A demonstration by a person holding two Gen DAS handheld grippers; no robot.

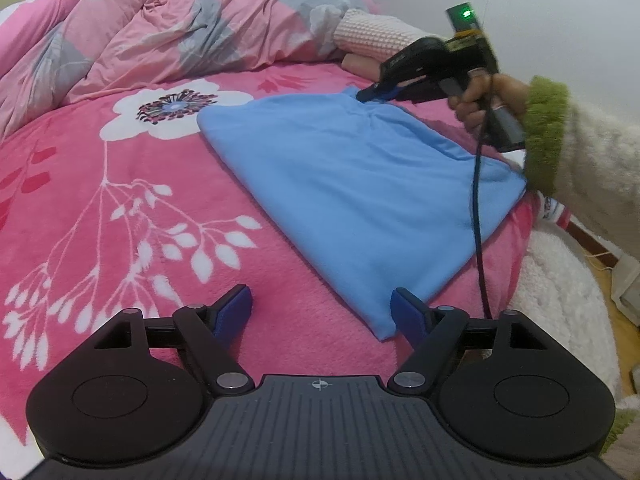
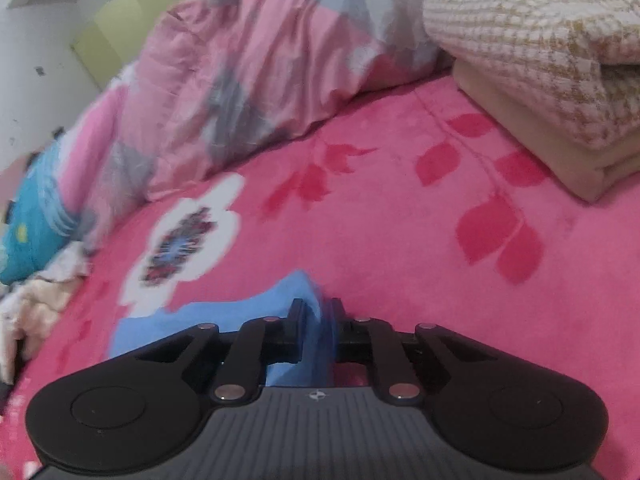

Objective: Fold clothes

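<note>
A light blue garment (image 1: 352,184) lies flat on the pink flowered blanket (image 1: 120,208). My left gripper (image 1: 322,308) hovers open at the garment's near corner, nothing between its blue pads. In the left wrist view the right gripper (image 1: 370,94), held by a hand in a green-cuffed sleeve, pinches the garment's far edge. In the right wrist view my right gripper (image 2: 319,312) is shut on a bunched fold of the blue garment (image 2: 224,316), which trails off to the left below it.
A crumpled pink and grey quilt (image 1: 160,28) lies along the far side of the bed. Folded beige clothes (image 2: 540,60) are stacked at the far right. A blue patterned item (image 2: 32,220) lies at the left. The bed's edge and a white fleece (image 1: 560,300) are to the right.
</note>
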